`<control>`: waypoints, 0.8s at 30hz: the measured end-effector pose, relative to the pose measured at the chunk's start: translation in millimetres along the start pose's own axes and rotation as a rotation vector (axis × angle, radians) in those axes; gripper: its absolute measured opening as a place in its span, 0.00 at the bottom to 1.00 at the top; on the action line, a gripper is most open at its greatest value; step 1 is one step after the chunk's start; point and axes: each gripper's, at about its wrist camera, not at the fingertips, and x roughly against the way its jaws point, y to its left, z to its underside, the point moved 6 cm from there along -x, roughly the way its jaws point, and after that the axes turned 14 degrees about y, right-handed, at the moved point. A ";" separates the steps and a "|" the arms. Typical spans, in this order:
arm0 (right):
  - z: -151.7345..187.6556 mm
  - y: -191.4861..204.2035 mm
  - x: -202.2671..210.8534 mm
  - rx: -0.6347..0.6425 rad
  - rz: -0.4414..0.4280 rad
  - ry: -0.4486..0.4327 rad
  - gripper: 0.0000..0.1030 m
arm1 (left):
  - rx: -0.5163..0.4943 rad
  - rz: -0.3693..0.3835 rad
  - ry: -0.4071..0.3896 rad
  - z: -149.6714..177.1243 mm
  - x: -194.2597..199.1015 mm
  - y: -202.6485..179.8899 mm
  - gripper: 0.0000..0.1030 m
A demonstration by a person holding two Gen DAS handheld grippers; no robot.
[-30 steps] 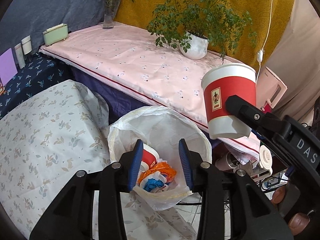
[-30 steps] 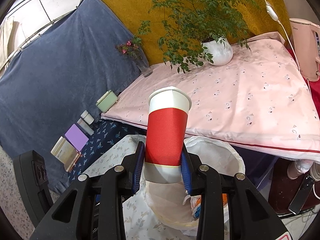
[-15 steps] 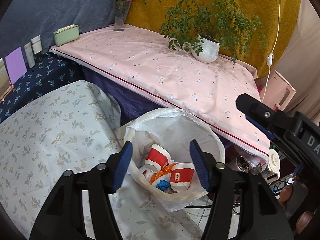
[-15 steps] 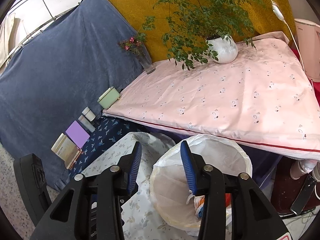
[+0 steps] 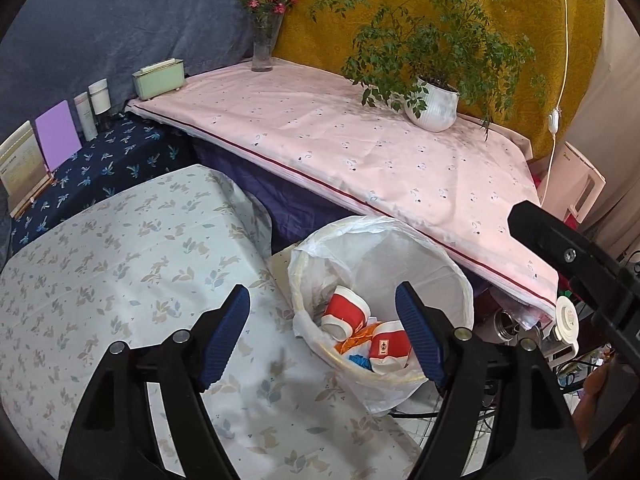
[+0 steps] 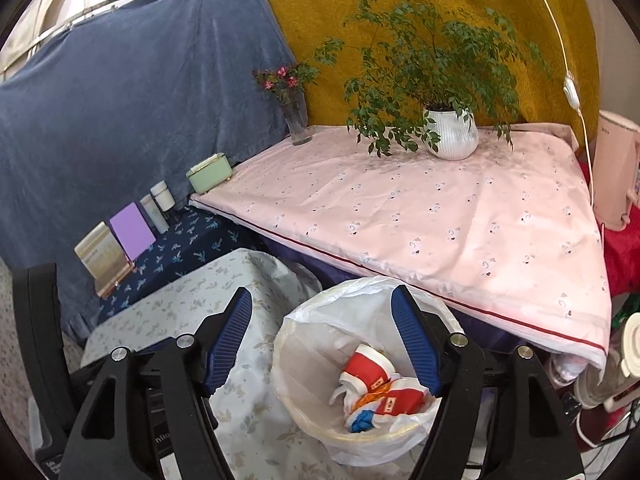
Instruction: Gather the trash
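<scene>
A round bin lined with a white plastic bag (image 5: 416, 256) (image 6: 320, 332) stands beside the leaf-print table. Inside lie two red-and-white paper cups, one (image 5: 346, 312) (image 6: 366, 368) farther back and one (image 5: 390, 350) (image 6: 402, 402) nearer, on orange and blue scraps (image 5: 358, 360) (image 6: 362, 420). My left gripper (image 5: 322, 336) hovers above the bin's near rim, jaws opening, nothing between them. My right gripper (image 6: 322, 346) hangs over the bin too, jaws opening and empty. Its black body (image 5: 576, 264) shows at the right of the left wrist view.
The leaf-print tablecloth (image 5: 120, 264) covers the low table on the left. A pink-clothed table (image 5: 360, 148) behind the bin carries a potted plant (image 5: 434, 104), a flower vase (image 5: 262, 48) and a green box (image 5: 158, 76). A pink kettle (image 6: 616, 172) stands at the right.
The right gripper let go of the red cup, which dropped into the bin beside the other one. Both grippers' jaws have spread wider.
</scene>
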 end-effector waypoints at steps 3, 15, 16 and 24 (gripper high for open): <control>5.1 4.7 2.9 0.032 0.024 0.008 0.68 | 0.004 -0.009 -0.003 4.6 3.1 4.4 0.70; 28.7 16.6 3.8 0.123 0.146 0.042 0.74 | 0.018 -0.066 -0.004 24.7 9.9 21.6 0.75; 31.6 16.8 3.3 0.129 0.156 0.047 0.74 | 0.016 -0.070 -0.005 26.1 10.1 22.2 0.75; 53.3 16.8 -5.0 0.156 0.199 0.097 0.74 | 0.019 -0.107 0.006 43.0 6.9 30.2 0.78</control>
